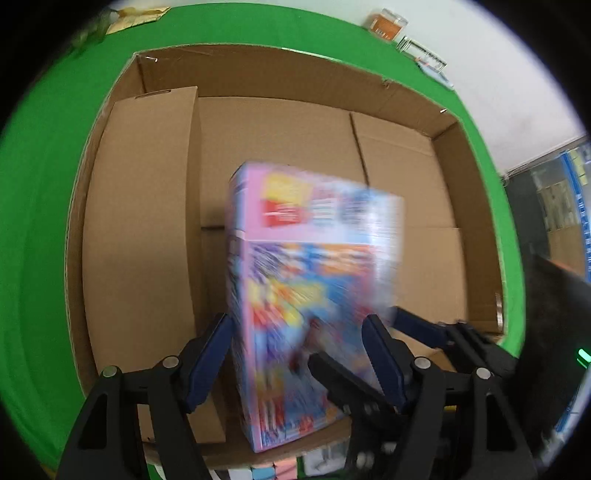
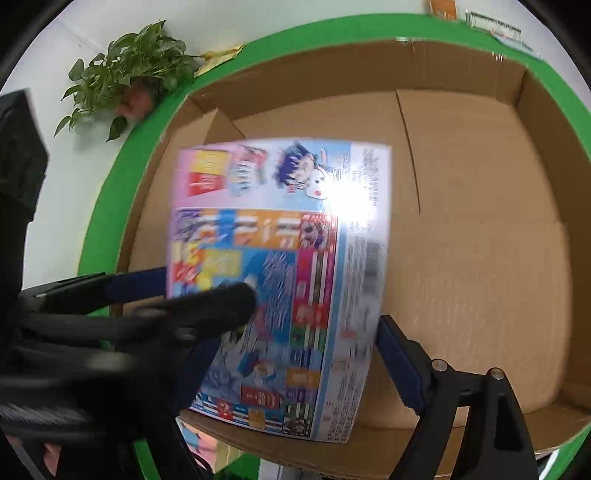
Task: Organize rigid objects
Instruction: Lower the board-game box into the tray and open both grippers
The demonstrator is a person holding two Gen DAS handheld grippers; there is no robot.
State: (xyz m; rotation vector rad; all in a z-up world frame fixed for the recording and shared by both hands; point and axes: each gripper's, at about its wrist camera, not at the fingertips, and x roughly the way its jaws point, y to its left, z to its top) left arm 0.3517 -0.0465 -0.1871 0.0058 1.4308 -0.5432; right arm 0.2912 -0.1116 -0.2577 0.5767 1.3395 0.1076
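Note:
A colourful cartoon-printed box is held over a large open cardboard carton, blurred by motion. My left gripper straddles its near end, one blue pad at its left edge and one on its face. The right gripper's fingers come in from the right and clamp the box's right side. In the right wrist view the box fills the centre, between my right gripper's pads. The left gripper's fingers cross in from the left onto the box face. A plain brown box stands inside the carton at its left wall.
The carton sits on a green surface. A potted plant stands at the far left corner. An orange packet and a clear case lie beyond the carton. Small pastel items show below its near rim.

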